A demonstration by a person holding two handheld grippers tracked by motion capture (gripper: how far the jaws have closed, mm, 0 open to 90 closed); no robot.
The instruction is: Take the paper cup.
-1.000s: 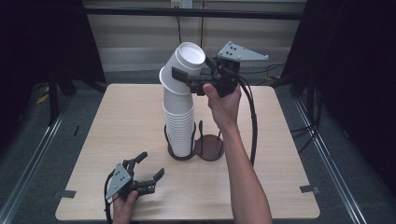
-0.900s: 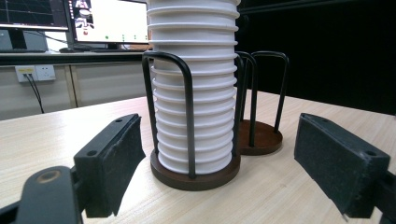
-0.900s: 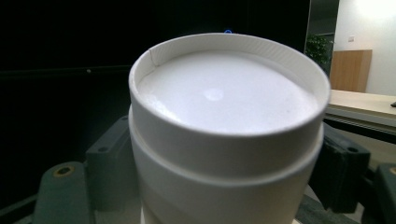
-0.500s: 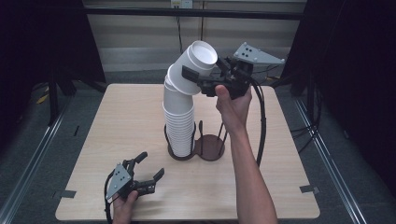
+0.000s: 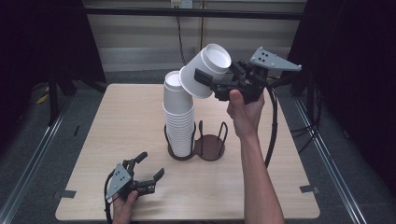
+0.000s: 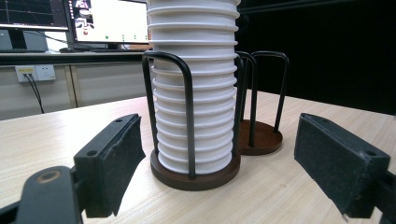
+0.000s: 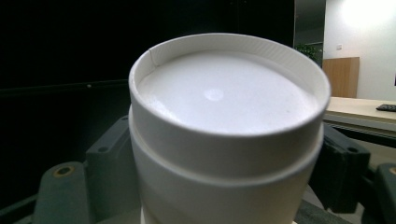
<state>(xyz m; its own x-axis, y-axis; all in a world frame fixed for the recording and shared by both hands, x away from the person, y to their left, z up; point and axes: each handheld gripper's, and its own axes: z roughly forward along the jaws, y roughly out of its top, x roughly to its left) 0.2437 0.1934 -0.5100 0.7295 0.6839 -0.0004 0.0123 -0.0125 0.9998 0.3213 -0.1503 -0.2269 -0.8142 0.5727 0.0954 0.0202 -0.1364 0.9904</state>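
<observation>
High view: the right gripper (image 5: 208, 80) sits in the upper middle of the frame, raised well above the table (image 5: 116, 121), with its jaws clamped on the side of a white paper cup (image 5: 205, 70). The cup is tilted, its base pointing up and to the right in the frame and its wider end pointing down and to the left, where it is level with and just beside the top of the stack of cups (image 5: 179, 119); whether the two touch cannot be told. A grey three-cornered plate tops the gripper, and its black cable hangs down along the person's forearm (image 5: 254, 177).

The stack stands upside down in the left ring of a dark wire cup holder (image 5: 210, 145) at the centre of the frame; the holder's right ring holds nothing.

The left gripper (image 5: 150, 169) is at the lower left of the frame, low over the table near its front edge, with its jaws spread apart and nothing between them.

Left gripper view: the two black padded jaws stand wide apart at the lower corners, and the stack (image 6: 194, 88) in its holder (image 6: 187, 175) rises in the middle of the frame beyond them, apart from both pads.

Right gripper view: the held cup (image 7: 224, 135) takes up the centre of the frame, base toward the camera, with the jaws pressed against its sides at left and right.
</observation>
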